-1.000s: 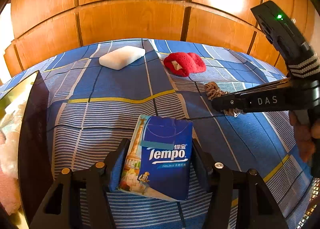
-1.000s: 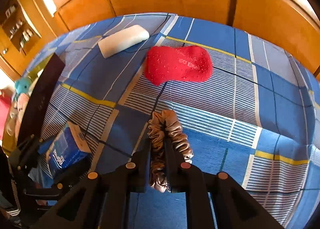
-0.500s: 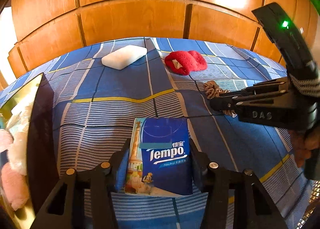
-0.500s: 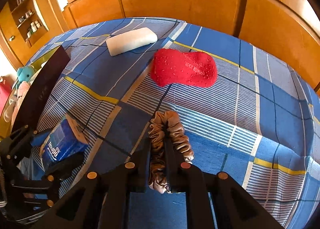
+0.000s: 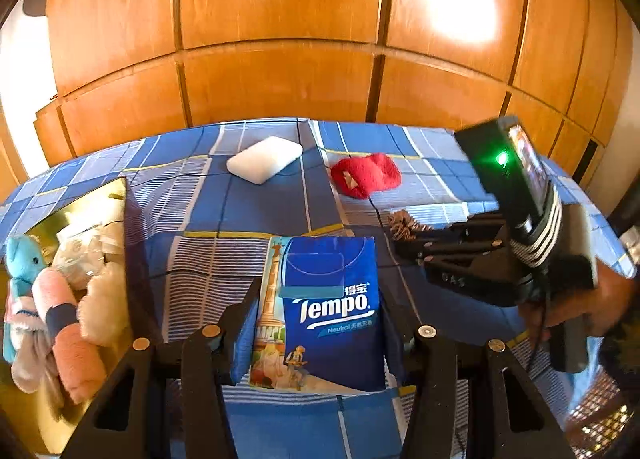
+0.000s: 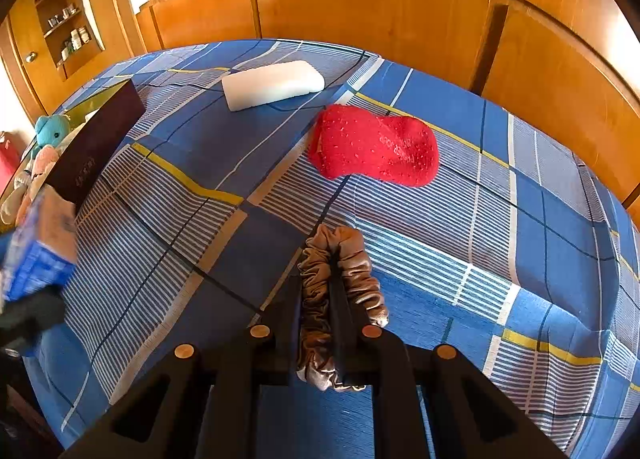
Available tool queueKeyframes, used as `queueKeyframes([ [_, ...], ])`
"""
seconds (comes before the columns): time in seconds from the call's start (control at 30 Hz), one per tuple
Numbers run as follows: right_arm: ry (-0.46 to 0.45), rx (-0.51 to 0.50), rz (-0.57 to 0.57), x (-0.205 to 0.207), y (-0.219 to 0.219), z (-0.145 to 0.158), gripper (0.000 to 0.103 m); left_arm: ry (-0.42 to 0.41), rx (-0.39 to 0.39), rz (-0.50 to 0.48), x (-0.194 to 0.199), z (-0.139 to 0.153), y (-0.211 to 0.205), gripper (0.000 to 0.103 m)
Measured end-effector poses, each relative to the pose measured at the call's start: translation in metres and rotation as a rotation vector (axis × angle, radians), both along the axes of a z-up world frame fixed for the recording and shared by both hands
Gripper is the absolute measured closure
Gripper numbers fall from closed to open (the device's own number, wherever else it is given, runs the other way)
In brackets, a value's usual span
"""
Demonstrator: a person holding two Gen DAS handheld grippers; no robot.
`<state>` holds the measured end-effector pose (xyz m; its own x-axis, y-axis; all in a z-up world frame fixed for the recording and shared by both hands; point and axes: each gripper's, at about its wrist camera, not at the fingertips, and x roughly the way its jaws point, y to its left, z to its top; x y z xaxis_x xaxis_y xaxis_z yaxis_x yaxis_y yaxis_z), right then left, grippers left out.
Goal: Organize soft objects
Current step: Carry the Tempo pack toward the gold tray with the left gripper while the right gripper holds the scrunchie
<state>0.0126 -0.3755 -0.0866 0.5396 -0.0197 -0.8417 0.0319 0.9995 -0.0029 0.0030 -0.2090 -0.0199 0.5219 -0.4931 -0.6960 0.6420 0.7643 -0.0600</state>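
My left gripper [image 5: 316,311] is shut on a blue Tempo tissue pack [image 5: 328,311] and holds it above the blue checked bedspread [image 5: 248,211]. In the right wrist view my right gripper [image 6: 316,291] is shut on a brown satin scrunchie [image 6: 352,259], pinching one side of its loop. The same scrunchie [image 5: 404,225] shows at the tips of the right gripper [image 5: 404,249] in the left wrist view. A red fuzzy sock [image 6: 372,147] and a white sponge block [image 6: 272,83] lie farther back on the bed. The tissue pack [image 6: 36,251] appears blurred at the left edge.
A dark box [image 5: 132,259] with a gold inside stands at the left, with several plush toys [image 5: 60,299] in it. Wooden wardrobe panels [image 5: 280,59] rise behind the bed. A shelf niche [image 6: 68,31] holds small bottles. A hand [image 5: 580,307] grips the right gripper's handle.
The left gripper closed onto the tissue pack and lifted it, bringing the box of plush toys into view. The right gripper rolled slightly, still holding the scrunchie.
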Motion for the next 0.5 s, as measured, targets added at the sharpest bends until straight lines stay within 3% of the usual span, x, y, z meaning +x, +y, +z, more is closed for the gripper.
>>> queueKeyframes([
  [0.5, -0.016, -0.058, 0.021, -0.002, 0.007, -0.001, 0.091, 0.023, -0.050, 0.057, -0.002, 0.027, 0.028, 0.051],
])
